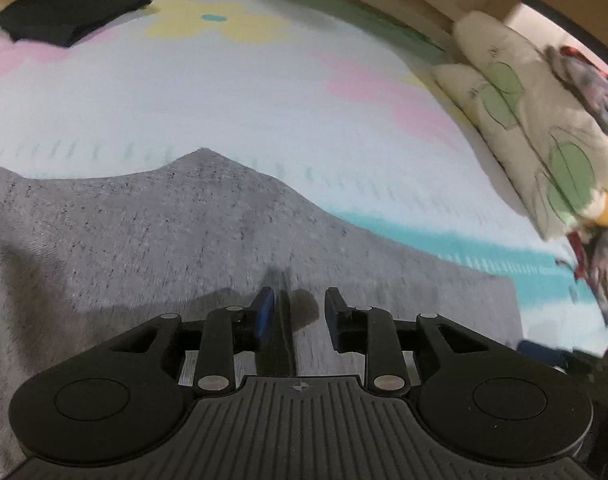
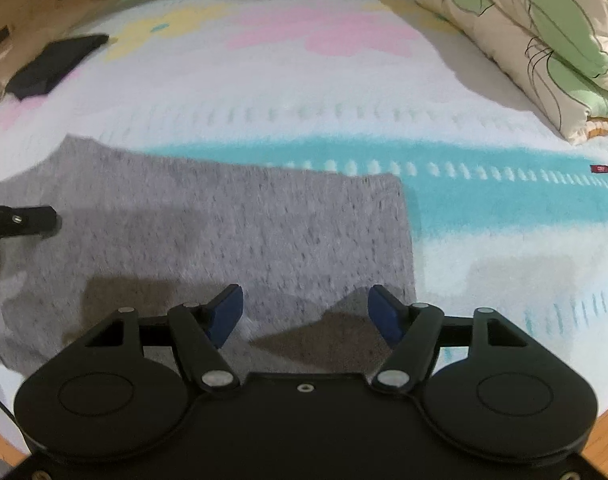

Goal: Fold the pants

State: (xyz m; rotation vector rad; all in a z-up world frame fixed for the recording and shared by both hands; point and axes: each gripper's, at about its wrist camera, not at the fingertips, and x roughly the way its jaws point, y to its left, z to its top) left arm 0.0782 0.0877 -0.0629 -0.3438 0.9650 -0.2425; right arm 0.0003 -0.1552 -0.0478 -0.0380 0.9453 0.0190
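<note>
Grey heathered pants point(image 1: 164, 240) lie flat on a pastel bedspread; they also show in the right wrist view point(image 2: 232, 224), with a straight edge on the right. My left gripper point(image 1: 300, 312) is open just above the grey cloth, holding nothing. My right gripper point(image 2: 304, 312) is open wide above the cloth's near right part, holding nothing. The tip of the left gripper point(image 2: 28, 220) shows at the left edge of the right wrist view.
A folded dark garment point(image 1: 72, 12) lies at the far left of the bed; it also shows in the right wrist view point(image 2: 52, 66). A folded cream quilt with green leaves point(image 2: 543, 40) is stacked at the right. Wooden bed frame point(image 2: 607, 432) borders the mattress.
</note>
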